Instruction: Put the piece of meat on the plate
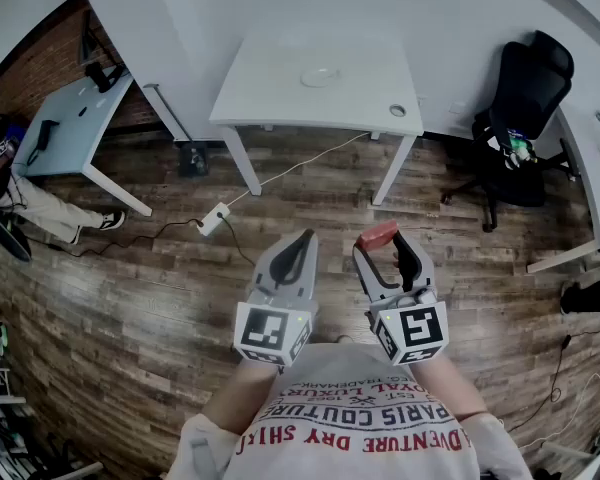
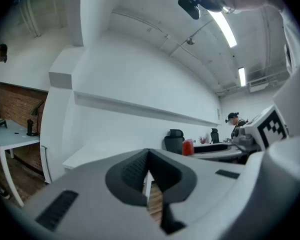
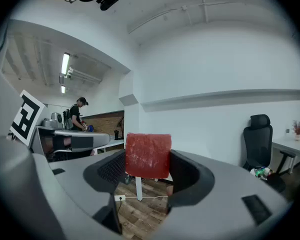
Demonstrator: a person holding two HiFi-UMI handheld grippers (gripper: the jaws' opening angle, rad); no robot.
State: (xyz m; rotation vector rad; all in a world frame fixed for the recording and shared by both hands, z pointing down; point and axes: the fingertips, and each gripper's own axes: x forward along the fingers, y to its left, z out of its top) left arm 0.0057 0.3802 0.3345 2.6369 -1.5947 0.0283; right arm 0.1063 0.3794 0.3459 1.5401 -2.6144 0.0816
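Gripping the meat piece wide-jawed, the right gripper needed steady pressure until above the plate; the left gripper was closed, empty.

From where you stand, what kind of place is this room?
Probably an office or workroom: a white desk stands by the wall, a black office chair is off to its right, and the floor is wood planks.

Head view overhead, gripper views level, forward
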